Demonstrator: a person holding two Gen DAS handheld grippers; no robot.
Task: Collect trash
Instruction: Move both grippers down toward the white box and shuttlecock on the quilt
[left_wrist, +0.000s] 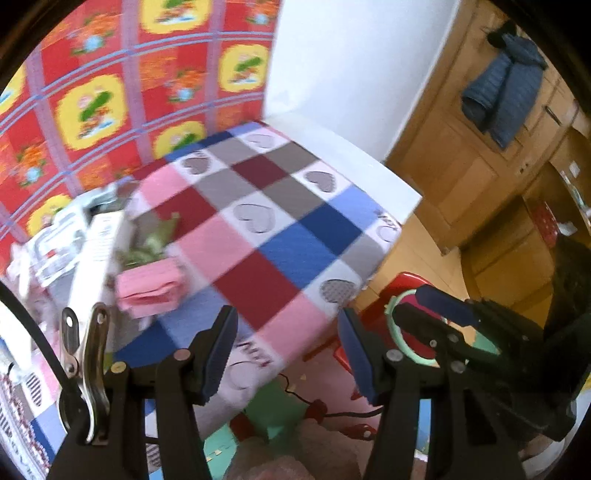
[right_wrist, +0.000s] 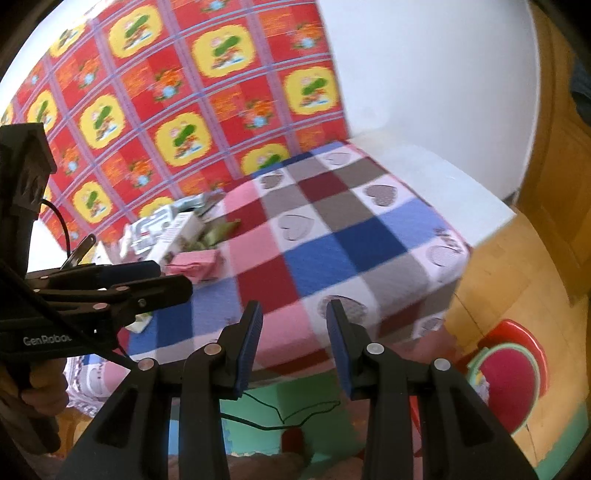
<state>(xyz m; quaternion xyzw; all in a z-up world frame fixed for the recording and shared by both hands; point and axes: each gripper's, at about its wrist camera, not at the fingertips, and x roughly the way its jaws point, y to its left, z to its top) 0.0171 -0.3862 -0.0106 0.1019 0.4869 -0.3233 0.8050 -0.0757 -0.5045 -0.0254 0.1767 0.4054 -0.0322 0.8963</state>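
Left gripper (left_wrist: 288, 350) and right gripper (right_wrist: 291, 343), lower centre of their views: jaws apart, nothing between. Pink pad (left_wrist: 149, 293) on checked cloth (left_wrist: 266, 236), left of centre (blurred).

Bright, even daylight fills the room, and the white wall (left_wrist: 351, 66) glares almost blank. Both views are smeared by motion: the red-and-yellow patterned cloth (right_wrist: 177, 96) and the checked blanket (left_wrist: 258, 229) lose their edges, and the clutter at the blanket's far left corner is mush. Straight lines bow towards the dark rounded corners of the fisheye. Shadows are soft and faint.
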